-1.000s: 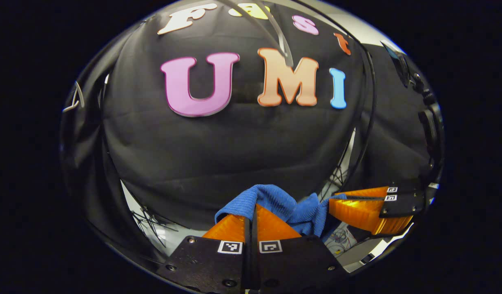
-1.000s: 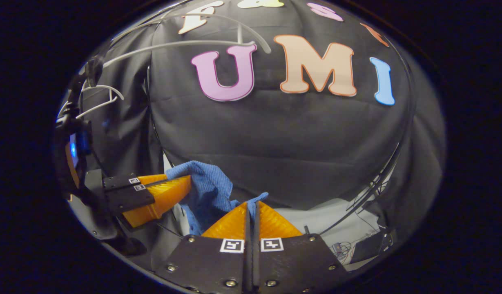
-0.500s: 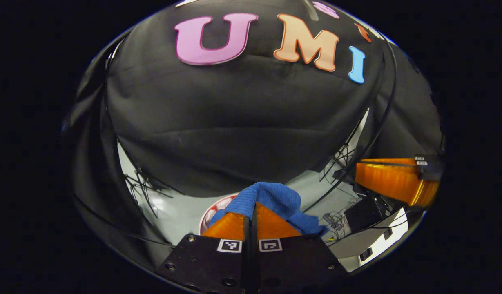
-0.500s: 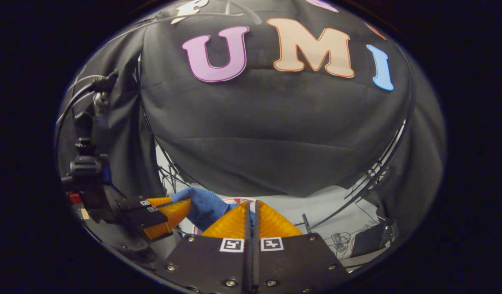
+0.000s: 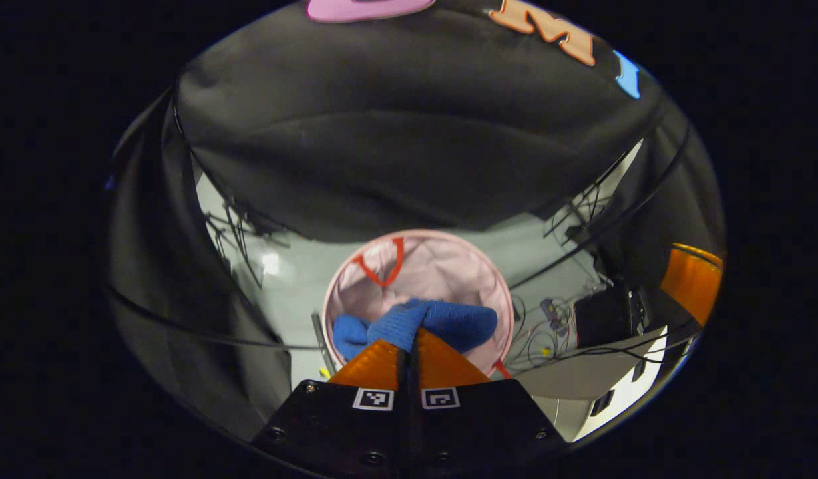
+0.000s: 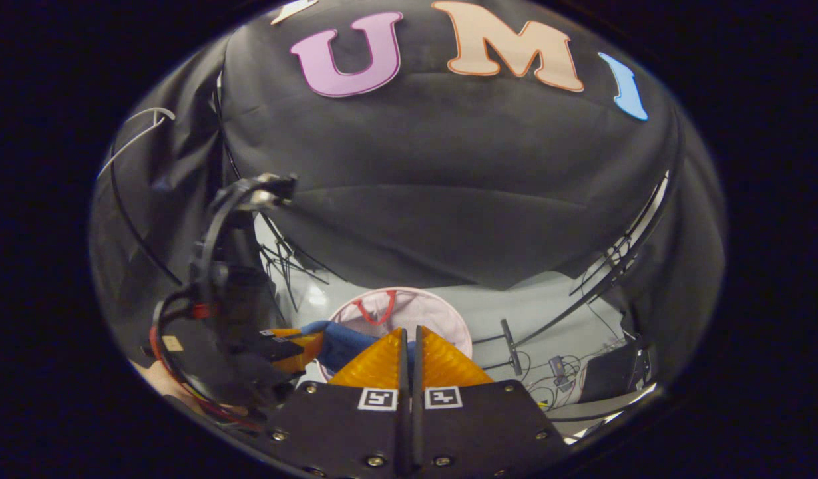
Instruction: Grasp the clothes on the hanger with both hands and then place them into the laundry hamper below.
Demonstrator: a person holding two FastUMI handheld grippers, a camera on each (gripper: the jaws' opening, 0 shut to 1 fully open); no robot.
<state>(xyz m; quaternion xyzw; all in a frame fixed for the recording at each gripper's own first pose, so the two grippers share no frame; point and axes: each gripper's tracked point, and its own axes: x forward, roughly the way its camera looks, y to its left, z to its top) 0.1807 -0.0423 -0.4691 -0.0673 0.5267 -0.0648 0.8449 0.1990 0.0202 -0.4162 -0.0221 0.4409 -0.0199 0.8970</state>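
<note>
My left gripper is shut on a bunched blue knit garment. The garment hangs over the open mouth of the round pink laundry hamper on the floor below. In the left gripper view my right gripper sits far off at the right edge with no cloth at it. In the right gripper view my right gripper has its fingers pressed together. The blue garment runs from my left gripper to behind those fingers, above the hamper. A white hanger shows high at the left.
The hamper has red handles. Thin black stand legs and cables cross the grey floor around it. A black box with loose wires lies to the right of the hamper. Black cloth walls enclose the back and sides.
Both grippers have dropped and tilted down, and the hamper now lies below them. The blue garment came down with the left gripper. The right gripper has drifted away from the cloth bunch.
</note>
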